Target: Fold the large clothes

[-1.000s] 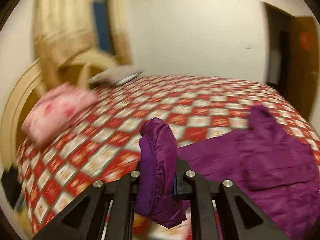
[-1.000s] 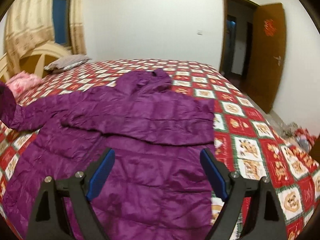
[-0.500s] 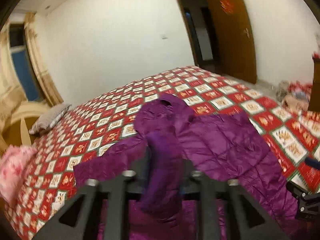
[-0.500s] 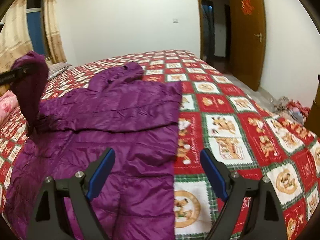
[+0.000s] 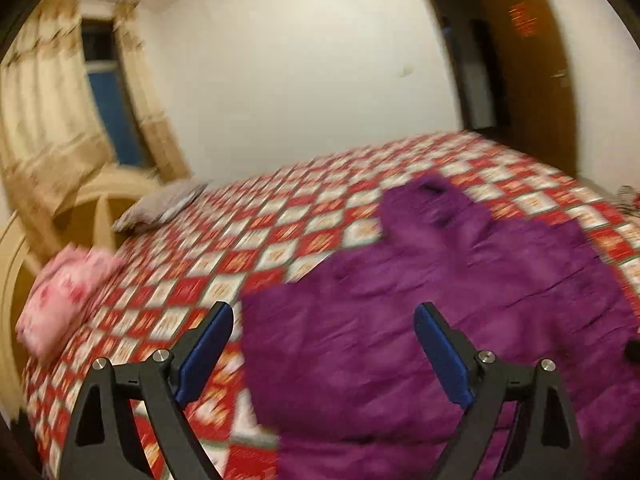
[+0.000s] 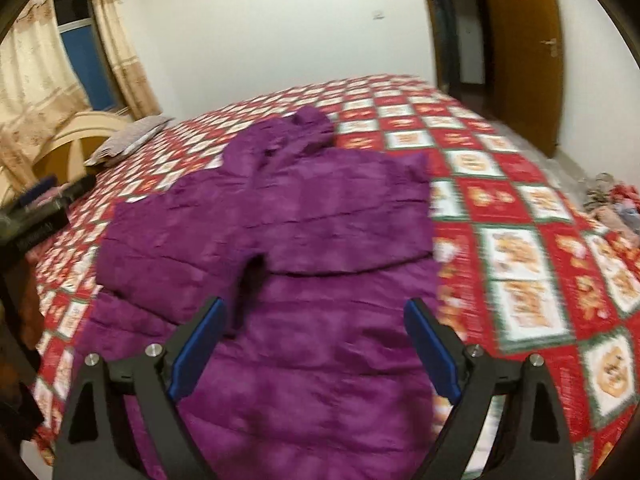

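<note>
A large purple puffer jacket (image 6: 304,248) lies flat on the bed, hood (image 6: 310,122) toward the far side, both sleeves folded across the chest. It also shows in the left wrist view (image 5: 440,300), blurred. My left gripper (image 5: 324,340) is open and empty above the jacket's left edge. My right gripper (image 6: 314,336) is open and empty above the jacket's lower body. The left gripper's body shows at the left edge of the right wrist view (image 6: 36,220).
The bed has a red and white checked quilt (image 6: 520,208). A pink folded blanket (image 5: 64,296) and a grey pillow (image 5: 160,206) lie by the wooden headboard (image 5: 24,256). Curtains hang at the left. A brown door (image 6: 520,48) stands open at the right; clutter lies on the floor there.
The left gripper carried the purple sleeve across onto the jacket's chest, let it go and opened. The right gripper stayed open and shifted slightly over the jacket.
</note>
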A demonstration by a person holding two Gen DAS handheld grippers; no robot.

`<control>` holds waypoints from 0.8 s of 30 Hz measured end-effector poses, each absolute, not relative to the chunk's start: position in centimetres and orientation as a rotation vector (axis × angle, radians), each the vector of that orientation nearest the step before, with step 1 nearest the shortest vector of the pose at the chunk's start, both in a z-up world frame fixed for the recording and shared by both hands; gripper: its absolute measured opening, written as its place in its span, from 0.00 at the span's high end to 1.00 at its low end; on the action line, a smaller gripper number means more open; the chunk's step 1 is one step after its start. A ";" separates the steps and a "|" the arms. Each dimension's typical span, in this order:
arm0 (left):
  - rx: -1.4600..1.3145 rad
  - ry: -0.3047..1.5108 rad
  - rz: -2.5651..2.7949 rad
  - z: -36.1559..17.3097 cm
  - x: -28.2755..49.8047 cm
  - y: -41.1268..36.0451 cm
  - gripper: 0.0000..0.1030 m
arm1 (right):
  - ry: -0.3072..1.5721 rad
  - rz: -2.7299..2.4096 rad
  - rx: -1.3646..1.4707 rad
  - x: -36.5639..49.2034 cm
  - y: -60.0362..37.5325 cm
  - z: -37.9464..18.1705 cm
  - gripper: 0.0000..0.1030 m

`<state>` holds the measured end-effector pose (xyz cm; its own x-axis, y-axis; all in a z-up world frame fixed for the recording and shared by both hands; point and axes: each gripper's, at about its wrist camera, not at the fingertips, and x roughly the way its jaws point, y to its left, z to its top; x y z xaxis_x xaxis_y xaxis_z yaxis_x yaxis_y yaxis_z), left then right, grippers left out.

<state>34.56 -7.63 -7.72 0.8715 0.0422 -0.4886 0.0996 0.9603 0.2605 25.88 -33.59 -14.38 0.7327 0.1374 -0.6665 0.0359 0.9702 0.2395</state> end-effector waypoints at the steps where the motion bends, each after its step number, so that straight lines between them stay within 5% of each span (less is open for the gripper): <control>1: 0.272 0.540 -0.007 -8.4 34.9 -6.2 0.10 | 0.769 0.085 0.254 26.9 -32.8 -14.6 0.10; 4: 0.242 0.609 0.056 -10.5 35.6 -2.5 0.10 | 0.867 0.135 0.255 30.2 -30.5 -16.0 0.15; 6: 0.221 0.648 0.098 -11.6 36.0 0.1 0.11 | 0.944 0.163 0.252 32.2 -29.3 -17.5 0.39; 8: 0.205 0.674 0.133 -12.4 36.5 2.1 0.11 | 0.958 0.157 0.225 32.7 -28.7 -17.7 0.88; 16: 0.204 0.733 0.233 -14.3 38.3 6.6 0.11 | 0.773 0.015 0.202 31.1 -32.8 -12.6 0.90; 21: 0.204 0.750 0.207 -14.3 39.3 5.2 0.11 | 0.791 -0.150 0.181 31.6 -36.1 -14.1 0.89; 24: 0.223 0.744 0.173 -13.9 39.8 3.1 0.11 | 0.836 -0.183 0.141 32.4 -36.5 -15.7 0.76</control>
<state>39.83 3.11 -13.86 0.7231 0.2336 -0.6500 -0.0763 0.9623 0.2609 32.38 -36.51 -15.75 0.6559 -0.1056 -0.7474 0.2161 0.9750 0.0518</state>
